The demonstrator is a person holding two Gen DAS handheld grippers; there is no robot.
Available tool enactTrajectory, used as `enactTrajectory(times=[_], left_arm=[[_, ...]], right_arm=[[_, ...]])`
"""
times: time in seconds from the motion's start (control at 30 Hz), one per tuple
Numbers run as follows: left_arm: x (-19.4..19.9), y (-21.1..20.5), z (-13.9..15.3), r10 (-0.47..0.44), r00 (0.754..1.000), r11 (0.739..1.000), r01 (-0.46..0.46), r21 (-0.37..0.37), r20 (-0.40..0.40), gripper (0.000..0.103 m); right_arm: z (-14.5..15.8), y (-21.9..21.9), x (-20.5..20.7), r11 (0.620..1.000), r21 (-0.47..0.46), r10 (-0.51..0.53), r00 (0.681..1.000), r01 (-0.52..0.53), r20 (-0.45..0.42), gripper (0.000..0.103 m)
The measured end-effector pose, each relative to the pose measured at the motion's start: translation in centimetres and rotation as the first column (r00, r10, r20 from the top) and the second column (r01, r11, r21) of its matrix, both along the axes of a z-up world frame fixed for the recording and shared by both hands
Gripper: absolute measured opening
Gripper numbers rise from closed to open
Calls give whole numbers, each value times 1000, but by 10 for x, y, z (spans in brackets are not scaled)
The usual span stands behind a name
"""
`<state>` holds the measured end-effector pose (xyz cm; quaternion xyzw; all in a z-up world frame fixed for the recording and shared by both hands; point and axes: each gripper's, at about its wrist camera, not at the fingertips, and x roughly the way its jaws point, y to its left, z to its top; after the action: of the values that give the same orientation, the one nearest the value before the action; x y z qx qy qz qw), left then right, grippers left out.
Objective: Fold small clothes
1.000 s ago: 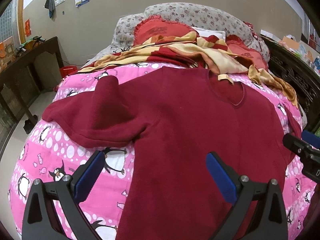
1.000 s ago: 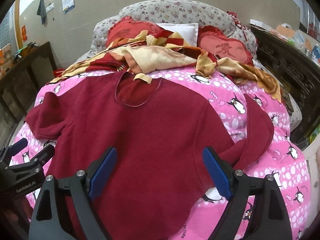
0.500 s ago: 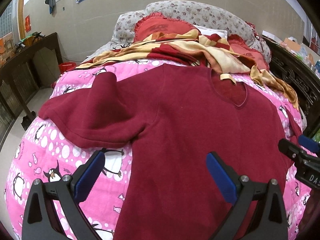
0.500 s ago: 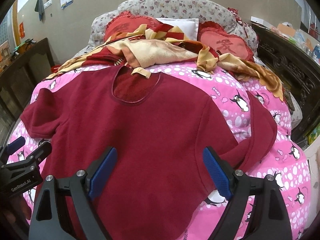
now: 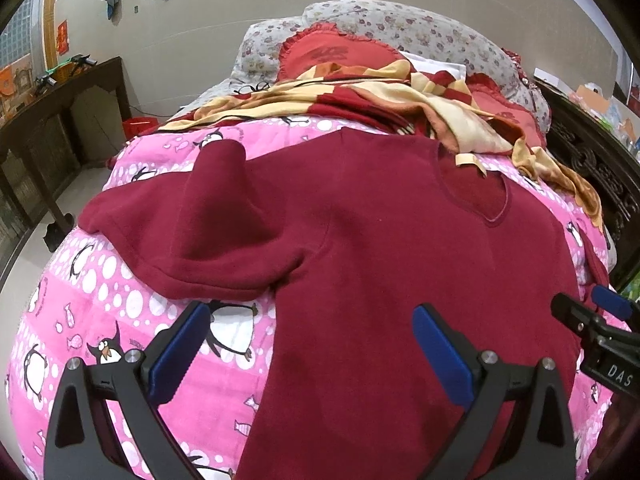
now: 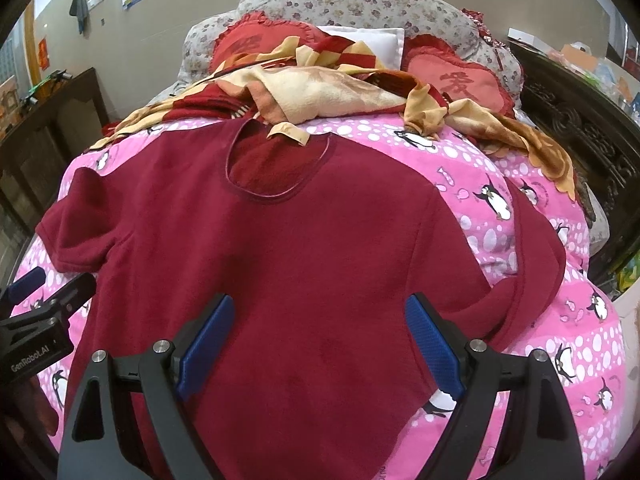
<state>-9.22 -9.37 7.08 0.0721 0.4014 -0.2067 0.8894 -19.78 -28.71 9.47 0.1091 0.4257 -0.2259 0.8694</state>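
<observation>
A dark red short-sleeved top [image 5: 380,248] lies spread flat, front up, on a pink penguin-print quilt [image 5: 80,320]; it also shows in the right wrist view [image 6: 300,260]. Its left sleeve [image 5: 192,232] is bunched and its right sleeve [image 6: 532,264] curls on the quilt. My left gripper [image 5: 308,344] is open and empty above the top's lower left side. My right gripper [image 6: 320,340] is open and empty above the top's lower middle. Each gripper shows at the edge of the other's view.
A rumpled red and cream blanket [image 6: 320,92] and red heart cushions [image 6: 460,80] lie beyond the collar, with a floral pillow [image 5: 400,28] behind. Dark carved wooden furniture [image 6: 580,132] stands at the right, a dark wooden table [image 5: 48,120] at the left.
Both grippers have moved slightly forward over the top, staying open. The top has not moved.
</observation>
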Motion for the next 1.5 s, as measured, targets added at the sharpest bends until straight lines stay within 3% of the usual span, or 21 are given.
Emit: enactTrajectory(times=[1.5], left_arm=[[26,26,-5,51,998,999,-51,-4,-33,103]], right_arm=[[-21,14,34,999,37,17,999,-16,-35,98]])
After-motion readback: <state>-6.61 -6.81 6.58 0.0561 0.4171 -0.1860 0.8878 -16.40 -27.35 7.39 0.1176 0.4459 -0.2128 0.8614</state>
